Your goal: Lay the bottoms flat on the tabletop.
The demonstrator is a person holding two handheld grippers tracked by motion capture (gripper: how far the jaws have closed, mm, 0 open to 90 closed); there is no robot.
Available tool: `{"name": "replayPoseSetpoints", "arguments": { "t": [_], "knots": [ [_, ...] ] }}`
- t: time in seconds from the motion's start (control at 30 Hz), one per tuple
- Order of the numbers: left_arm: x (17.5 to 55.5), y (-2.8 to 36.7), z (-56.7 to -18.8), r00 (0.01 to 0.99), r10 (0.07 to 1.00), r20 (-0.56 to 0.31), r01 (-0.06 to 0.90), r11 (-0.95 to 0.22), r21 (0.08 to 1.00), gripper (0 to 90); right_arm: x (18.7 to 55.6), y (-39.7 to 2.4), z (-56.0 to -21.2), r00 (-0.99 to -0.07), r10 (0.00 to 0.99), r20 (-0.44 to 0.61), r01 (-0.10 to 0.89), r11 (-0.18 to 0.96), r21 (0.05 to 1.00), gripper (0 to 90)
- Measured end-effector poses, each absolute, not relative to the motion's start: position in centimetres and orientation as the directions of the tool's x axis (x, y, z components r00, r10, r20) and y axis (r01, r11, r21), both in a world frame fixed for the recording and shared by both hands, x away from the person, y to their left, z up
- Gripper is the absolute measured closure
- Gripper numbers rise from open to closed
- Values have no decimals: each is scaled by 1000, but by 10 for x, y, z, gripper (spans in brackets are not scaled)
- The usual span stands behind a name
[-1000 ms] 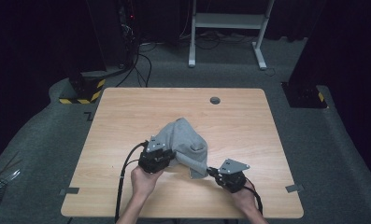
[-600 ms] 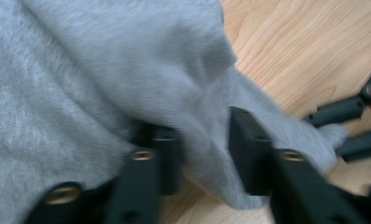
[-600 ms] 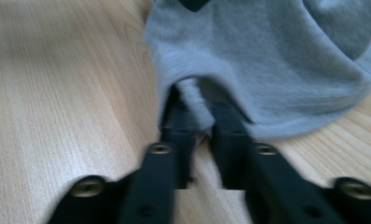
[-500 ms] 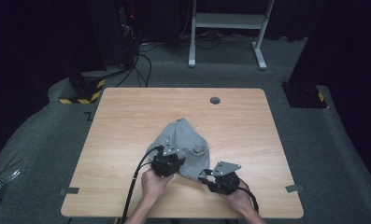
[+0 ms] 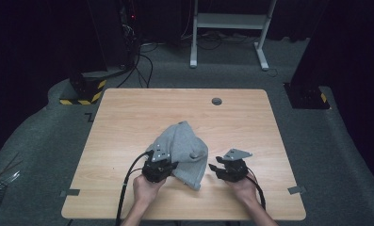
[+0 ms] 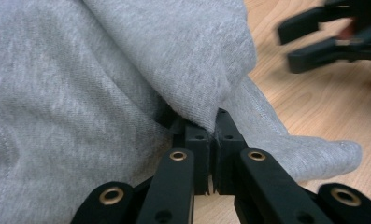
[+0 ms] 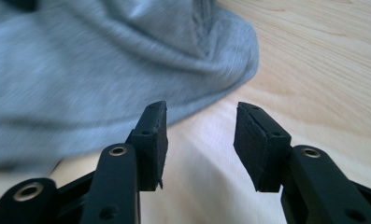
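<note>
A crumpled grey sweatshirt lies on the wooden table, near the front middle. My left gripper is at its front left edge, shut on a fold of the grey fabric; the left gripper view shows the cloth pinched between the tips of the left gripper. My right gripper rests just right of the garment, apart from it. Its jaws have just been opening, and the right gripper has only bare table between its pads. The sweatshirt's hem lies ahead of it. The right gripper also appears blurred in the left gripper view.
A round cable hole sits near the table's far edge. Beyond the table, a white stand and a yellow-black striped base sit on the dark floor. Bare wood stretches left, right and behind the garment.
The right gripper has let go of the sweatshirt's corner, opened and drawn off to the right. The freed corner now lies on the table. The left gripper has closed on the cloth.
</note>
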State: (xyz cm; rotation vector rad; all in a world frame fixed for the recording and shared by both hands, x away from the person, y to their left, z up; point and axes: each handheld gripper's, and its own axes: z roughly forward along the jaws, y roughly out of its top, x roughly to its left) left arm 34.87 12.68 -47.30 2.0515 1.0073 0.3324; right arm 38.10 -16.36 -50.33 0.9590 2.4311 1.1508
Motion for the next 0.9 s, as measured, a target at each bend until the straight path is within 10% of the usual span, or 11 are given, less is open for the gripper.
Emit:
{"name": "replayPoseSetpoints", "arguments": {
  "t": [0.2, 0.37, 0.77, 0.9],
  "knots": [
    [348, 129, -474, 645, 756, -115, 546, -350, 761, 872, 404, -129, -510, -730, 683, 36, 477, 471, 742, 546],
    [349, 135, -475, 624, 774, -104, 542, -333, 771, 871, 404, -123, -517, -778, 628, 4, 447, 549, 706, 894],
    [356, 150, -482, 572, 814, -105, 564, -297, 771, 869, 347, -185, -515, -781, 622, -53, 409, 574, 709, 898],
    [355, 147, -484, 577, 808, -116, 566, -294, 770, 869, 366, -183, -506, -747, 664, 29, 457, 481, 748, 738]
  ]
}}
